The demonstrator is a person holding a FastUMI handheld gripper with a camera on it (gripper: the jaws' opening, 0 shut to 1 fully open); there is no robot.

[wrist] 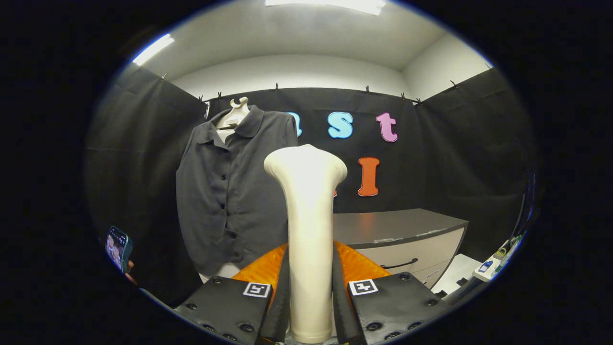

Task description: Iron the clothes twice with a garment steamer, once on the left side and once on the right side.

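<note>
A cream garment steamer (309, 225) stands upright between my fingers, its wide head at the top and its handle clamped low down. My gripper (310, 292) is shut on that handle, both fingers pressing its sides. A dark grey buttoned shirt (230, 191) hangs on a pale mannequin bust (235, 112), beyond the fingers and to the left of the steamer. The steamer head is well short of the shirt and partly covers its right edge.
A grey-topped cabinet (402, 230) with a dark drawer handle stands behind the steamer to the right. A hand holds a phone (118, 248) low at the left. Small items lie on a white surface (493, 266) at the far right.
</note>
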